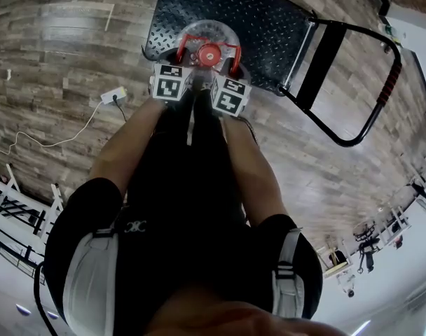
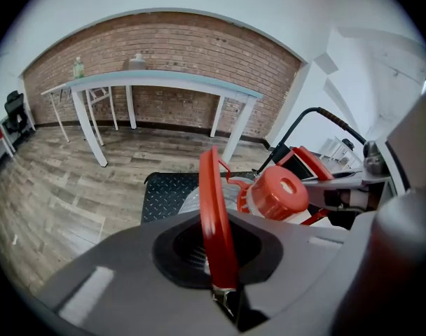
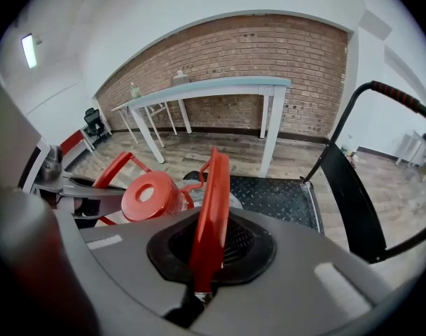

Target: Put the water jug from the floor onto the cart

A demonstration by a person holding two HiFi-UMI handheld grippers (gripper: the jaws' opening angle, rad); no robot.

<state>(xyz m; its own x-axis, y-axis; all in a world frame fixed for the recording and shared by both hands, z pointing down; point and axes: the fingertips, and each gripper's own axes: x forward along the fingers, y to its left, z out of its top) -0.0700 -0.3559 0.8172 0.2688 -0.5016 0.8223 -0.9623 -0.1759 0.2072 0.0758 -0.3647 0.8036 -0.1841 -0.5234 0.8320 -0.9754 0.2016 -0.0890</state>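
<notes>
Gripping the water jug (image 1: 207, 35) from both sides, we are holding it over the near corner of the cart (image 1: 262, 16); whether its base is touching the deck we cannot tell. The left gripper (image 2: 220, 278) is clamping tight on one flat, glossy red plastic handle band (image 2: 214, 208), its jaws pinching together on the band's edge. The right gripper (image 3: 201, 285) is pinching a second handle band (image 3: 211, 201) of the same make in the same way, so we are counting two bands, one per gripper. Between them a single round red cap (image 3: 148, 196) is topping the jug's clear, rounded body. The cart's deck is showing as black metal with a raised diamond tread, and its one bent black tube handle (image 1: 373, 117) is carrying a ribbed red grip (image 1: 389, 82). Two cubes (image 1: 169, 84) with square black-and-white markers are riding on the grippers. Below, a floor (image 1: 59, 54) of grey-brown wood-grain planks is spreading out, and one long white-legged table (image 2: 157, 82) is standing against a red brick wall (image 2: 178, 44).
</notes>
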